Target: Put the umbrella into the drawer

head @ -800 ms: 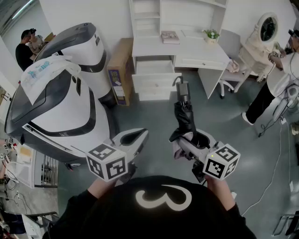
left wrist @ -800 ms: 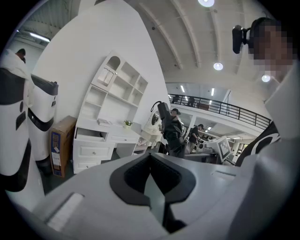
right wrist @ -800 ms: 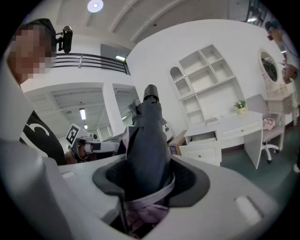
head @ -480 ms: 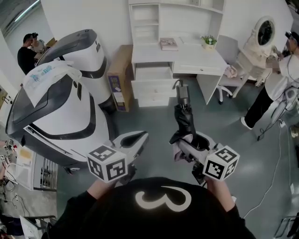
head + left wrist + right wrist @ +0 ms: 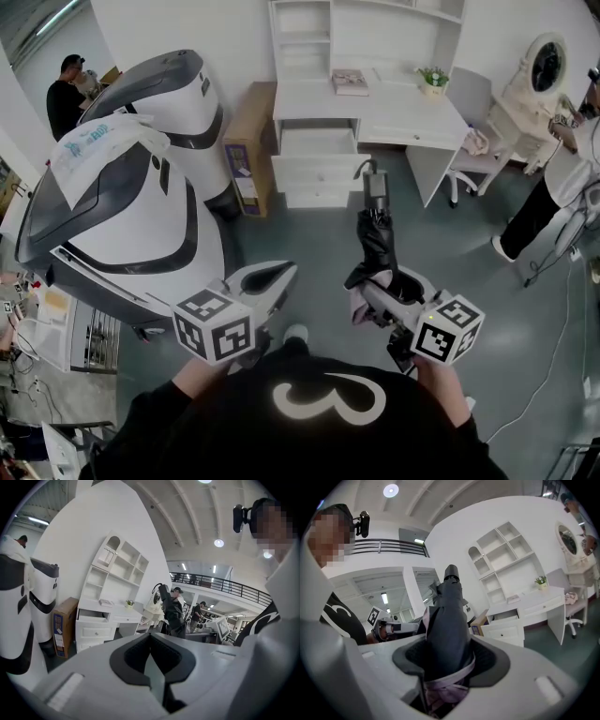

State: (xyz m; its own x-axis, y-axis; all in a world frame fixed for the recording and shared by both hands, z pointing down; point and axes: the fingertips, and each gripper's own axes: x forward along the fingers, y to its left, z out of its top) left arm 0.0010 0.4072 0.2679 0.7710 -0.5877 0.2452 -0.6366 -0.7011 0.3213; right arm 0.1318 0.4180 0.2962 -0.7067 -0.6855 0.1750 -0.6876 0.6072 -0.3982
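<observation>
Black folded umbrella (image 5: 377, 239) is sitting clamped between the fingers of the right gripper (image 5: 386, 286), pointing forward. The left gripper (image 5: 265, 278) is showing its fingers closed together, empty. Farther ahead, the drawer (image 5: 317, 142) of the white table (image 5: 403, 111) is standing open, well apart from the umbrella.

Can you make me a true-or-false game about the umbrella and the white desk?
1. The right hand-held gripper holds the folded umbrella. True.
2. The umbrella is already in the drawer. False: it is still in the gripper, away from the desk.
3. The desk's top drawer is open. True.
4. The left hand-held gripper holds a book. False: its jaws are together and empty; the book lies on the desk.
</observation>
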